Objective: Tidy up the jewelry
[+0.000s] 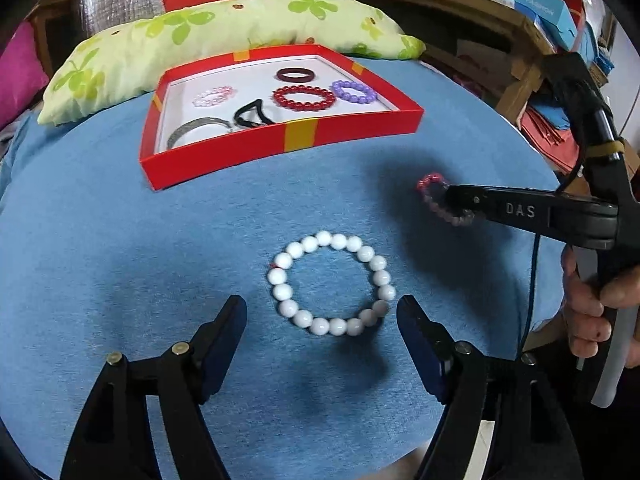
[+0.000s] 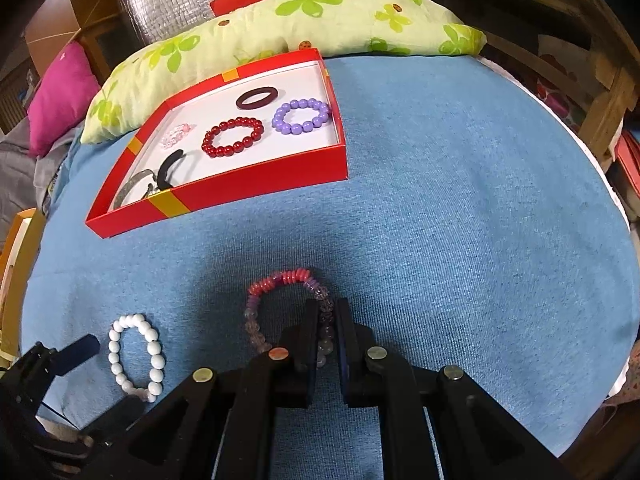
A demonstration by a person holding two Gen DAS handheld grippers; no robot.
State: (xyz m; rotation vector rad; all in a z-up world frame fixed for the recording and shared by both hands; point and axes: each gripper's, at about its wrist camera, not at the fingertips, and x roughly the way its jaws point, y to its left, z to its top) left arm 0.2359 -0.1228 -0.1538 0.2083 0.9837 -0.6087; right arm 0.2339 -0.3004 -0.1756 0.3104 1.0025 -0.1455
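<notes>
A white bead bracelet (image 1: 332,283) lies on the blue cloth, just ahead of and between the fingers of my open left gripper (image 1: 322,312); it also shows in the right wrist view (image 2: 136,356). My right gripper (image 2: 328,312) is shut on a pink and purple bead bracelet (image 2: 280,280), also seen from the left wrist (image 1: 430,184). A red tray (image 1: 304,136) at the back holds a red bead bracelet (image 1: 305,97), a purple bead bracelet (image 1: 353,91), a dark ring (image 1: 295,76) and other pieces.
A green flowered pillow (image 1: 200,40) lies behind the tray, with a magenta cushion (image 2: 60,96) to the left. Blue boxes (image 1: 532,4) and wooden furniture stand at the right. The left gripper (image 2: 52,360) shows at the right wrist view's lower left.
</notes>
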